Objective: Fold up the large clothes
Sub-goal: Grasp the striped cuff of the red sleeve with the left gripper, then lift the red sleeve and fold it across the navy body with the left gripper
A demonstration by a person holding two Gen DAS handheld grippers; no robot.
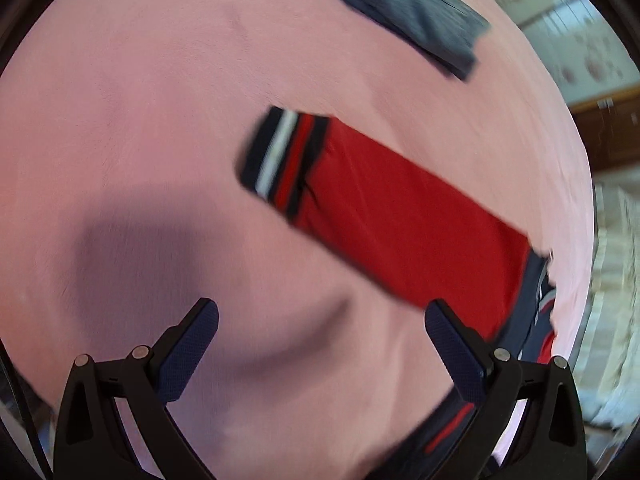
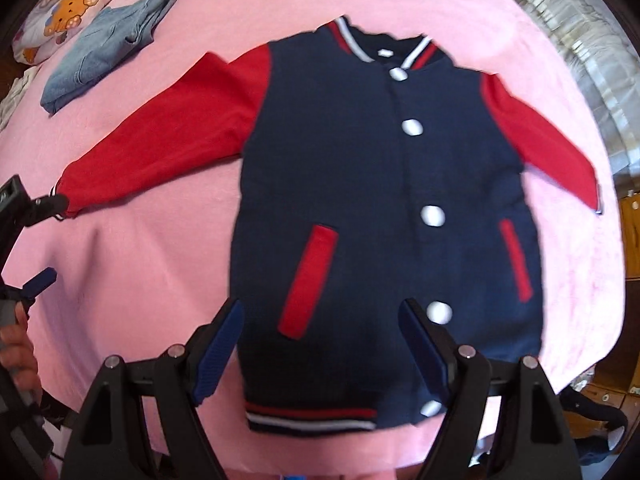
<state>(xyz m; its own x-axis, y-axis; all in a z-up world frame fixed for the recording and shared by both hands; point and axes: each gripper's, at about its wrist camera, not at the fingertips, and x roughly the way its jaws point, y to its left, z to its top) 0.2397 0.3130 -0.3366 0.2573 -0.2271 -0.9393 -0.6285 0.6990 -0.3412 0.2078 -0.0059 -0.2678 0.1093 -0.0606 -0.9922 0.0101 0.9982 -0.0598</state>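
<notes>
While a person's hand shows at the far left edge of the right wrist view, the left gripper sits just above it with its jaws spread and nothing between them, one fingertip close to the striped cuff of the jacket's red sleeve. Further up on that side lie a cartoon-print pillow and folded jeans, well apart from the jacket. In the middle, the navy varsity jacket lies flat and face up on the pink blanket, buttoned with 5 white snaps, sleeves stretched out to both sides, 2 red pocket trims on its front. Over its striped hem hangs the right gripper, wide open and gripping nothing. In the left wrist view the left gripper is likewise open over bare blanket, the sleeve running off to its right.
</notes>
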